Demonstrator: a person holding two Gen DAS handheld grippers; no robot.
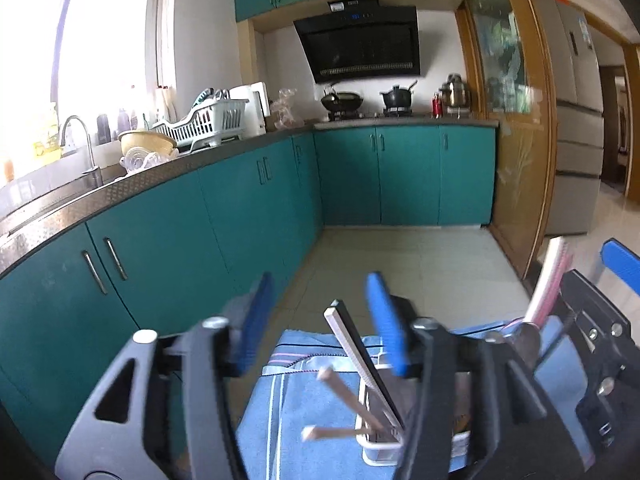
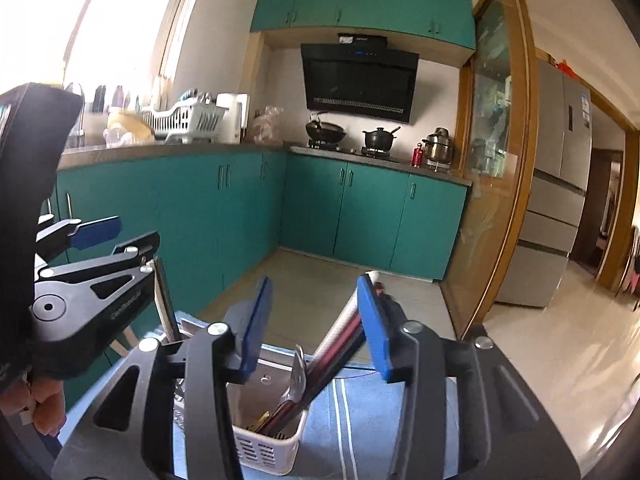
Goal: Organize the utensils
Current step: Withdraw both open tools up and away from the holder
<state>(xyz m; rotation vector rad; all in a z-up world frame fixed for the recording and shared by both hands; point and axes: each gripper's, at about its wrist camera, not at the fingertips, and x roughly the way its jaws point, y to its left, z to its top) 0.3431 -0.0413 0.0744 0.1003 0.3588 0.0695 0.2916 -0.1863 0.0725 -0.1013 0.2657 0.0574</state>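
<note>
A white slotted utensil holder point(image 2: 264, 448) stands on a blue striped cloth point(image 2: 360, 420). It holds a metal fork point(image 2: 297, 372) and a leaning bundle of red, black and white chopsticks point(image 2: 344, 336). My right gripper point(image 2: 314, 320) hangs over it, open, with the bundle resting by its right pad. In the left wrist view, my left gripper point(image 1: 320, 320) is open above another white holder point(image 1: 380, 450). A black-and-silver stick point(image 1: 352, 352) rises between its fingers without being pinched. Wooden chopsticks point(image 1: 340, 392) lean out to the left.
Teal cabinets point(image 1: 168, 248) run under a counter with a sink, faucet point(image 1: 78, 128) and dish rack point(image 1: 204, 120). A stove with a wok point(image 2: 325, 130) and pot sits at the back. A fridge point(image 2: 556, 184) stands right. A person's hand point(image 2: 44, 404) holds the left gripper.
</note>
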